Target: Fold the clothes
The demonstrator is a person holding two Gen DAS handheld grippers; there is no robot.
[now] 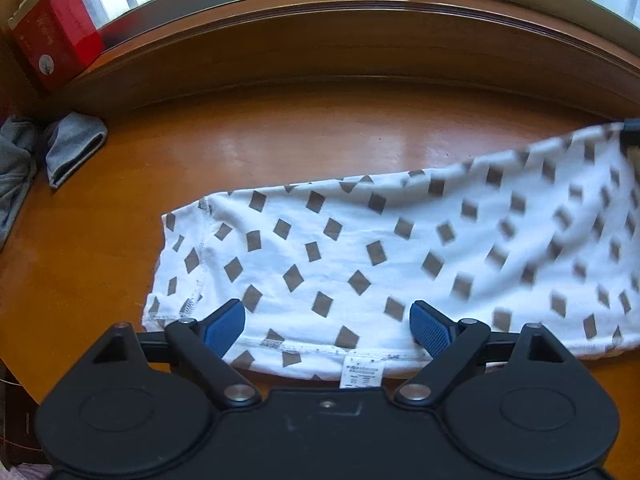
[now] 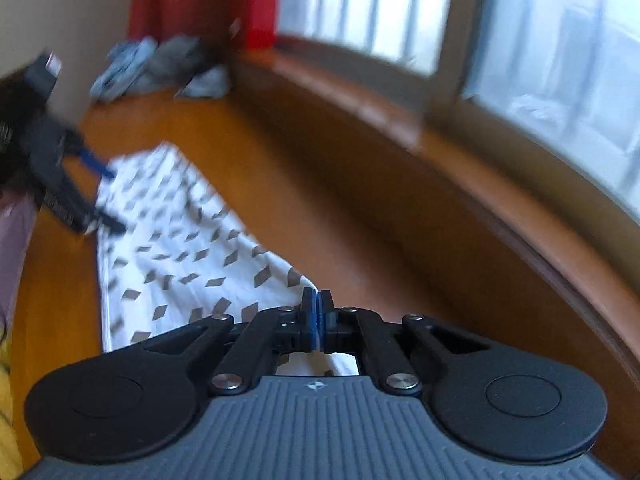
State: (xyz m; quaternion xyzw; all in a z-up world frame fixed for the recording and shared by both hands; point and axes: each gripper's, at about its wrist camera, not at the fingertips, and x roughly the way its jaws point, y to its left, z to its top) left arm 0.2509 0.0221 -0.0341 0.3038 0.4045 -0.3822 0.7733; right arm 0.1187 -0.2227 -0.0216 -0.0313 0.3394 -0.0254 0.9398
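A white garment with brown diamond marks (image 1: 380, 256) lies on the wooden table (image 1: 280, 144); its care label points at the near edge. My left gripper (image 1: 326, 326) is open, its blue pads just above the garment's near edge, one on each side of the label. In the right wrist view the garment (image 2: 172, 264) runs away to the left, blurred. My right gripper (image 2: 317, 312) is shut on the garment's near corner and holds it lifted. The left gripper (image 2: 108, 200) shows at that view's left edge, over the garment's far end.
Grey folded clothes (image 1: 72, 144) lie at the table's left end, also seen in the right wrist view (image 2: 160, 66). A red box (image 1: 56, 40) stands on the window ledge (image 1: 340, 40) behind the table. The window runs along the far side.
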